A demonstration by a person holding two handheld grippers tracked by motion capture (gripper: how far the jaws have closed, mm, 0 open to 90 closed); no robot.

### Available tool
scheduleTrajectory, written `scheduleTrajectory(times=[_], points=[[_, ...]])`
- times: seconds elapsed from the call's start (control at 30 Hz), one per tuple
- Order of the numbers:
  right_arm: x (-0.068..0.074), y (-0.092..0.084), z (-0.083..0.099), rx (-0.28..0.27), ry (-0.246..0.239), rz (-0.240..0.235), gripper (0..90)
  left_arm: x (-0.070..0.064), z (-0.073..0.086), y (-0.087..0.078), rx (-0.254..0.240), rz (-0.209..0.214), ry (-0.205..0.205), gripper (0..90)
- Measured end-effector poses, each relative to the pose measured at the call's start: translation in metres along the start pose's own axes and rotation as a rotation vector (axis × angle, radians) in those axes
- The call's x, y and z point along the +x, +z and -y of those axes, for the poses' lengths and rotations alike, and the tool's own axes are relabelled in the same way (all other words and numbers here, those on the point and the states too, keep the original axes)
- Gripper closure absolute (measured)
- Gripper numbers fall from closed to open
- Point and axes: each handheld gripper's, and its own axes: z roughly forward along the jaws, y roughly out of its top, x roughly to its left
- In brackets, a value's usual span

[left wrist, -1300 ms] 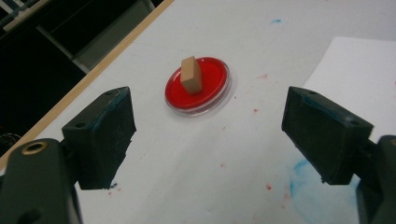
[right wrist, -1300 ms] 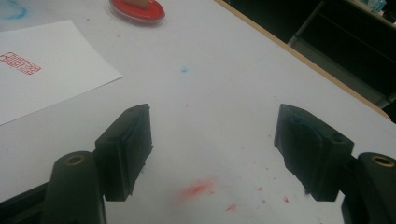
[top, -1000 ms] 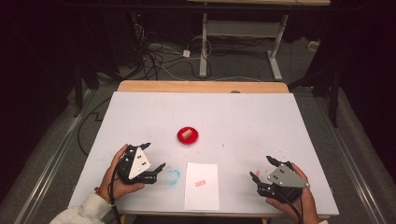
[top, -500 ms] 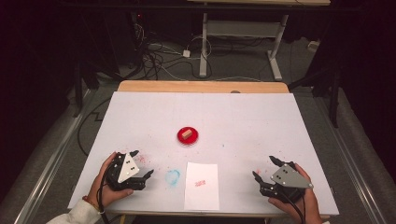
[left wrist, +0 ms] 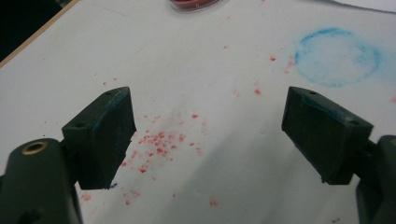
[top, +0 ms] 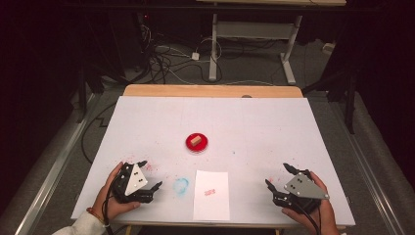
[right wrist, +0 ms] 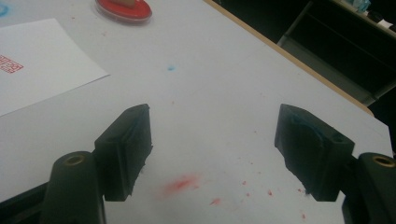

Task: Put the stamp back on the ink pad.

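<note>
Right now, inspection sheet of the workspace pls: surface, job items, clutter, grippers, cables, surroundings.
Surface: white table top, red ink specks, blue ring smudge.
Job's things: red ink pad with wooden stamp on it; paper sheet bearing a red stamp print.
Clutter: nothing seen.
Grippers: left gripper and right gripper open, empty, near front edge.
Cables: tangle on floor behind table.
Surroundings: dark room, desk frame beyond.

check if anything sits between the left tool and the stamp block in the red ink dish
Nothing visible does. The left tool rests open at the near left; between it and the stamp block in the red ink dish lie only flat ink specks. The paper sheet lies off to the side.
</note>
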Motion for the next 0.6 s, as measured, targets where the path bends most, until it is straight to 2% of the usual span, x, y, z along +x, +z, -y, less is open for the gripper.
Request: scheduleTrajectory(times=[0.1, 0.43, 0.6], points=[[0.0028, -0.0003, -0.0011, 0.002, -0.006, -0.001, 27.3, 0.0007, -0.0002, -0.0023, -0.014, 0.004, -0.004, 17.0], [0.0032, 0.0027, -0.0009, 0.004, -0.006, -0.012, 27.4, -0.0004, -0.0005, -0.0009, 0.004, 0.006, 0.013, 17.0], [0.0043, 0.0038, -0.0017, 0.004, -0.011, -0.016, 27.5, 0.0008, 0.0, -0.0026, -0.007, 0.004, 0.001, 17.0]])
